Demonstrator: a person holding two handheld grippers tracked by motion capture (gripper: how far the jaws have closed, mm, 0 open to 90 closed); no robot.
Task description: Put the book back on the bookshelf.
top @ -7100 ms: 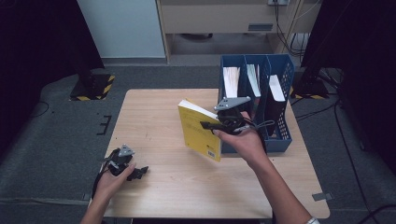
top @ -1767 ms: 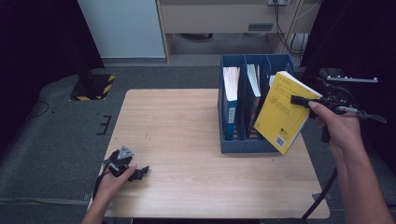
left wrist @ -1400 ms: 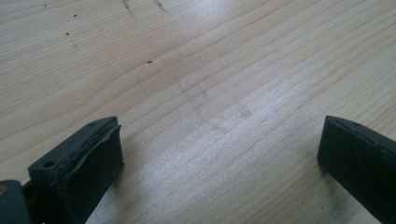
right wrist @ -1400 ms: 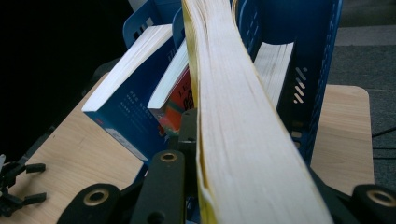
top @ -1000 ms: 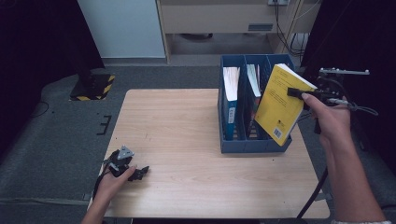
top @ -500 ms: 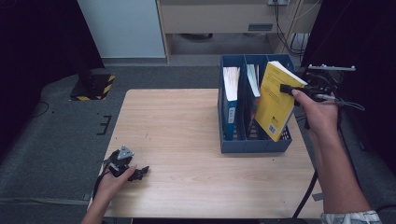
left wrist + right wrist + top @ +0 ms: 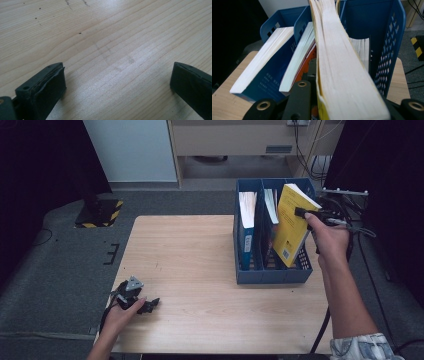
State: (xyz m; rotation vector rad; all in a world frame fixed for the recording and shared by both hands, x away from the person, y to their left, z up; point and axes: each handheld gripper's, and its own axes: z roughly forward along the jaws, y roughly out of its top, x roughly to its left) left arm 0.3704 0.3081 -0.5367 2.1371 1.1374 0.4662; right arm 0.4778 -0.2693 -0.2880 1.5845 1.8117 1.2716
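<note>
A thick yellow book [image 7: 289,230] hangs tilted over the right-hand compartment of the blue file rack [image 7: 270,276], its lower end down between the rack's walls. My right gripper [image 7: 302,212] is shut on the book's upper edge. In the right gripper view the book's page edge [image 7: 344,75] runs forward from between the jaws of the right gripper [image 7: 354,106] into the rack [image 7: 397,37]. My left gripper [image 7: 150,304] rests on the table [image 7: 190,250] near its front left corner. In its own view the left gripper [image 7: 117,80] stands open over bare wood.
A blue book [image 7: 246,232] leans in the rack's left compartment and a white-edged book [image 7: 270,205] in the middle one. More pages [image 7: 360,50] stand in the right compartment. Cables and a metal stand [image 7: 345,195] sit just right of the rack.
My right hand has carried the yellow book left and slightly down, from beside the rack to over its right compartment, and the book now stands steeper. The left gripper has stayed put.
</note>
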